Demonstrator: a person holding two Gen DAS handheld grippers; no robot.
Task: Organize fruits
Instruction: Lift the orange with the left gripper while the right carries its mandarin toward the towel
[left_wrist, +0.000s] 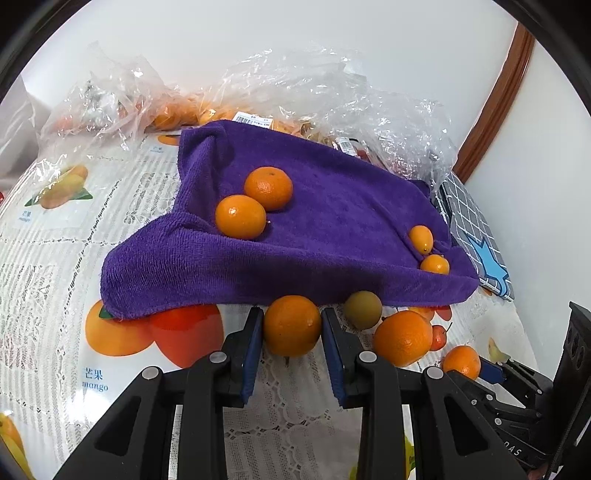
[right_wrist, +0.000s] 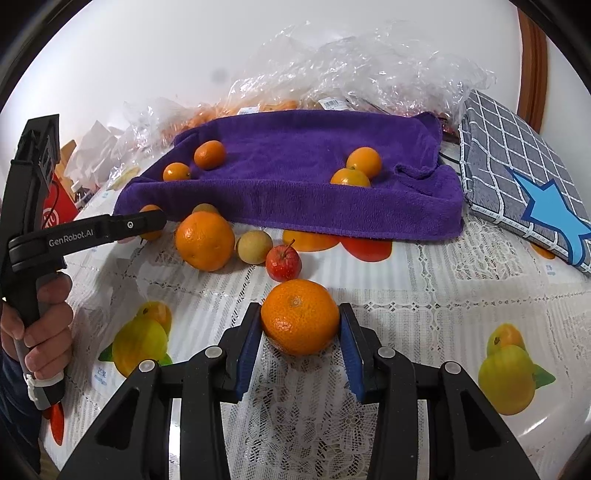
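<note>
A purple towel (left_wrist: 314, 229) (right_wrist: 303, 173) lies on the table with two tangerines (left_wrist: 255, 201) at its left and two kumquats (left_wrist: 424, 247) at its right. My left gripper (left_wrist: 291, 332) is shut on a small orange (left_wrist: 291, 325) in front of the towel's near edge. My right gripper (right_wrist: 300, 328) is shut on a tangerine (right_wrist: 300, 317); it also shows in the left wrist view (left_wrist: 461, 360). Loose on the table are a large orange (right_wrist: 205, 240), a yellow-green fruit (right_wrist: 254, 246) and a small red apple (right_wrist: 283, 263).
Crinkled clear plastic bags (left_wrist: 314, 85) with more fruit lie behind the towel. A grey checked cloth with a blue star (right_wrist: 524, 177) lies at the right. The tablecloth (right_wrist: 424, 295) has lace and printed fruit pictures. A white wall stands behind.
</note>
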